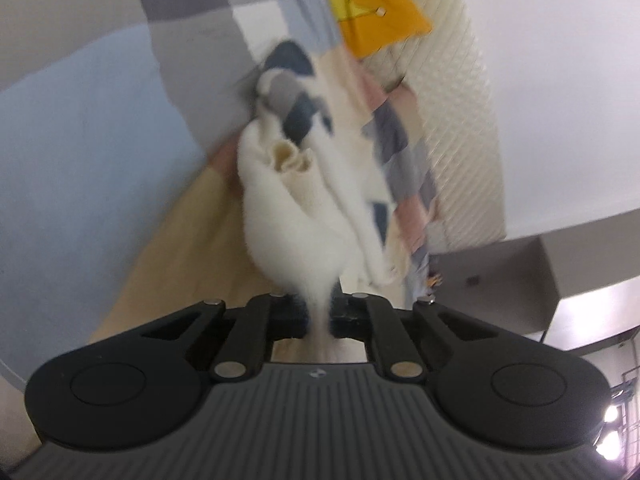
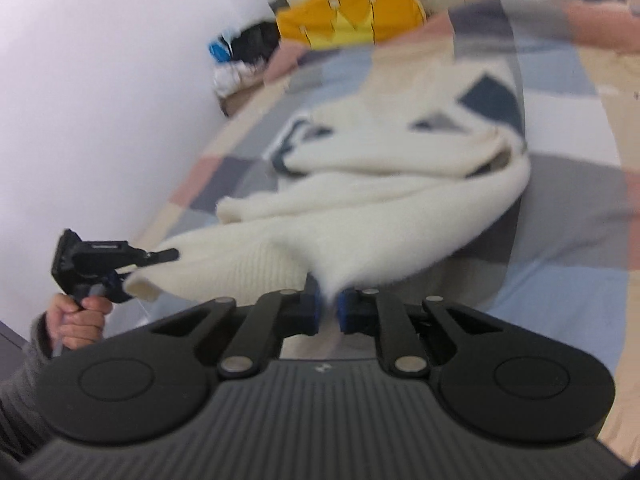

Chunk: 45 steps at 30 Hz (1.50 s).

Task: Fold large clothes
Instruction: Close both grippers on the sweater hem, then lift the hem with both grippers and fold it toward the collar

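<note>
Both grippers, left [image 1: 320, 320] and right [image 2: 328, 312], clamped tight on sweater [image 2: 360, 184] edge; lift level, keep hem taut, then lay flat on bed [image 2: 560, 240]

Cream knit sweater [image 2: 360, 200] with dark blue and grey diamond patches, bunched and partly lifted off the patchwork bed [image 2: 560, 240], its hem edge raised.

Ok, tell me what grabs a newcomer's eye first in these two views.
First the fluffy cream sweater, bunched across the patchwork bedspread, its edge pinched by the right gripper and, further left, by the left gripper. Then the bright yellow crown pillow at the head of the bed, by the white wall.
</note>
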Available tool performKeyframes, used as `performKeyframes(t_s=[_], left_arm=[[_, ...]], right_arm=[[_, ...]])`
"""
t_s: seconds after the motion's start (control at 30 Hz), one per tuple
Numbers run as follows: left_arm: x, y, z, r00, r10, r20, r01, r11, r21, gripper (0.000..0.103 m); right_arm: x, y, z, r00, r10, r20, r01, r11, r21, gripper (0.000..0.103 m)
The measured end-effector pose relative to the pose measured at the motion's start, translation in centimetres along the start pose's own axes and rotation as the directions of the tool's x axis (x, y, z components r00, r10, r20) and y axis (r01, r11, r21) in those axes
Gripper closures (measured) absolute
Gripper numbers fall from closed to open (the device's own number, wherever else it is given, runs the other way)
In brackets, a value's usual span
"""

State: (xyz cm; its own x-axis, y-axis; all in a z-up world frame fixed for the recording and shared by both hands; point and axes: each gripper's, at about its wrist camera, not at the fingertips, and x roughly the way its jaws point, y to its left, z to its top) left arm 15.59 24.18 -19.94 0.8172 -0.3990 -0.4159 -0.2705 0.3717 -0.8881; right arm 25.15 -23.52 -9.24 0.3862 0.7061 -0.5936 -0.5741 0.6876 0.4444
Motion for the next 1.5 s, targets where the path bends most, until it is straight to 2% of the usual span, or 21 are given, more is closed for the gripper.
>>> performKeyframes(t_s=[0.03, 0.27, 0.4, 0.53, 0.63, 0.73, 0.83, 0.93, 1.03, 1.17, 1.33, 1.5], left_arm=[[-0.6, -0.2, 0.1, 1.000, -0.013, 0.012, 0.013, 1.000, -0.010, 0.095], [-5.7, -1.4, -0.9, 0.997, -0.065, 0.032, 0.065, 0.998, -0.001, 0.095], [-9.1, -1.2, -2.7, 0.994, -0.102, 0.030, 0.102, 0.995, -0.017, 0.095], [-12.6, -0.4, -5.0, 0.992, -0.122, 0.023, 0.123, 0.991, -0.047, 0.095], [-13.1, -0.7, -5.2, 0.992, -0.127, 0.014, 0.128, 0.990, -0.058, 0.095], [-12.5, -1.5, -4.0, 0.991, -0.130, 0.006, 0.131, 0.991, -0.042, 0.095], [-10.6, -3.2, -1.8, 0.995, -0.095, 0.006, 0.095, 0.995, -0.027, 0.095], [-7.4, -5.1, 1.5, 0.999, -0.048, 0.009, 0.049, 0.999, -0.025, 0.095], [-3.8, -7.1, 5.1, 1.000, -0.004, 0.023, 0.004, 1.000, -0.014, 0.095], [1.3, -8.8, 9.5, 0.998, 0.044, 0.044, -0.043, 0.999, -0.028, 0.094], [8.1, -9.0, 14.4, 0.994, 0.095, 0.057, -0.092, 0.994, -0.053, 0.094], [16.2, -7.7, 18.7, 0.989, 0.144, 0.042, -0.142, 0.988, -0.053, 0.094]], right_arm=[[-0.5, 0.7, -0.3, 1.000, 0.005, 0.011, -0.005, 1.000, -0.004, 0.095], [-4.4, 3.5, -3.0, 0.995, 0.044, 0.088, -0.046, 0.999, 0.028, 0.096], [-5.4, 5.9, -4.7, 0.988, 0.078, 0.134, -0.086, 0.995, 0.047, 0.096], [-7.0, 6.6, -6.2, 0.985, 0.096, 0.145, -0.109, 0.991, 0.083, 0.096], [-7.2, 6.7, -6.3, 0.986, 0.082, 0.143, -0.099, 0.988, 0.120, 0.096], [-6.5, 6.0, -5.2, 0.983, 0.060, 0.174, -0.092, 0.979, 0.183, 0.096], [-4.7, 4.6, -3.4, 0.976, 0.027, 0.215, -0.082, 0.964, 0.254, 0.096], [-2.2, 2.7, -1.0, 0.969, -0.008, 0.247, -0.085, 0.928, 0.363, 0.096], [0.5, 1.3, 2.0, 0.958, -0.074, 0.276, -0.050, 0.907, 0.419, 0.096], [4.6, -0.7, 5.8, 0.941, -0.153, 0.301, -0.025, 0.858, 0.513, 0.096], [9.5, -3.7, 9.0, 0.930, -0.219, 0.295, 0.010, 0.818, 0.575, 0.096], [15.2, -7.7, 10.2, 0.900, -0.327, 0.289, 0.063, 0.752, 0.656, 0.096]])
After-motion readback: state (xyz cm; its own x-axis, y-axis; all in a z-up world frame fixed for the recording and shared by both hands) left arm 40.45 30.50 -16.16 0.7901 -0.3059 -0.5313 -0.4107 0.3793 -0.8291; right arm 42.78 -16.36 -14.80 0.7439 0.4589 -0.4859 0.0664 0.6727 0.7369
